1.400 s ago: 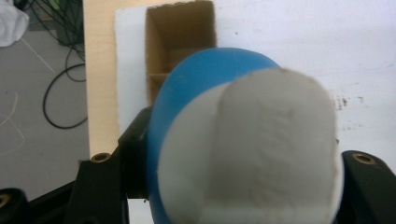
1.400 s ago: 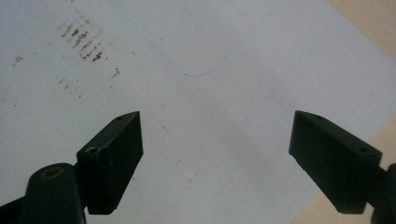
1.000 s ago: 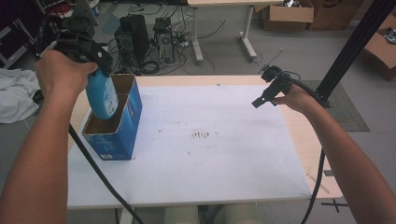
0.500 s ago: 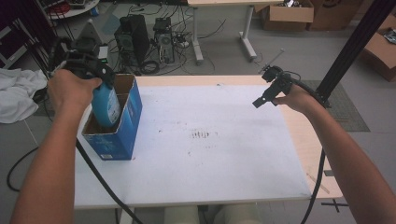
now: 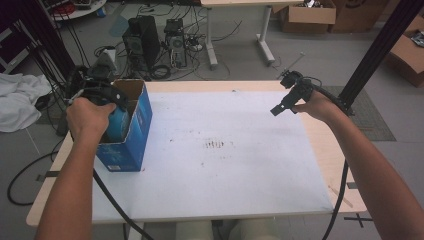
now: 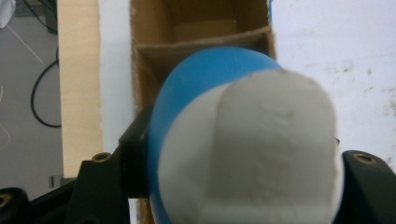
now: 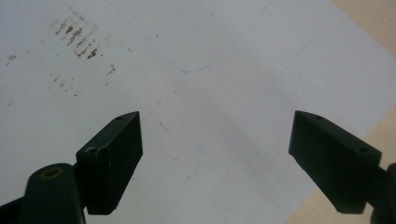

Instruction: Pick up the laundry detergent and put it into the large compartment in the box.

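Bottle [image 6: 243, 140], blue with white cap, clamped between left gripper [image 6: 233, 182] jaws, partly down inside box [image 5: 135, 125] at table's [image 5: 225, 200] left edge. Judged mid-insertion: lowered into a compartment, not yet released; letting go and withdrawal left. Left hand [image 5: 90, 117] over box, forearm reaching in from below. Right gripper [image 5: 287, 97] held above far right of table, jaws wide, empty.

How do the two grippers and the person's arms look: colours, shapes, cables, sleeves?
Both grippers are black. The right gripper has two blocky jaws with slanted tips and small screw holes. A black cable trails from the left gripper, and another cable from the right. Both forearms are bare; no sleeves are visible.
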A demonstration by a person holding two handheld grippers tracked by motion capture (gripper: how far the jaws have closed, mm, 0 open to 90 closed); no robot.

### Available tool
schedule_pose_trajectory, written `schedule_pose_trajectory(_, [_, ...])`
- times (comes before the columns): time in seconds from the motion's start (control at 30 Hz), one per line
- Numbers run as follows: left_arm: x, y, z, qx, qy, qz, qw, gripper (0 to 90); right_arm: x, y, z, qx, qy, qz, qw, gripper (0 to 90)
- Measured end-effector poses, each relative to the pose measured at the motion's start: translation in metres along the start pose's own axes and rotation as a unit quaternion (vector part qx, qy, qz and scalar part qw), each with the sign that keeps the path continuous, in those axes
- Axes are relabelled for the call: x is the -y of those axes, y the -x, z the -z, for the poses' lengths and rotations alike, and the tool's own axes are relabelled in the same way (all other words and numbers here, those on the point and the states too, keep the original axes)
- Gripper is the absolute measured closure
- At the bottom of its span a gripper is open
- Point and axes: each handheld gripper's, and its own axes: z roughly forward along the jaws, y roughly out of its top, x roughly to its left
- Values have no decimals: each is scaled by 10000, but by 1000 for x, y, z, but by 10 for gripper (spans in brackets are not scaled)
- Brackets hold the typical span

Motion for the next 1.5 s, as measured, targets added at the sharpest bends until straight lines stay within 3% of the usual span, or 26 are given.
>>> schedule_pose_trajectory(0.33, [10,-4,-33,78,-180,38,9998,378,4,1,-3,-28,-16,-36,10000,178])
schedule_pose_trajectory(0.77, [18,-9,-60,155,-544,22,9984,377,9,5,-8,-47,-46,-90,9999,183])
schedule_pose_trajectory(1.27, [20,-16,-62,285,-515,208,9980,369,9,3,-9,-53,-109,-43,9999,184])
schedule_pose_trajectory(1.5, [21,-19,-59,338,-383,362,9980,362,9,2,-9,-77,-84,-23,9999,185])
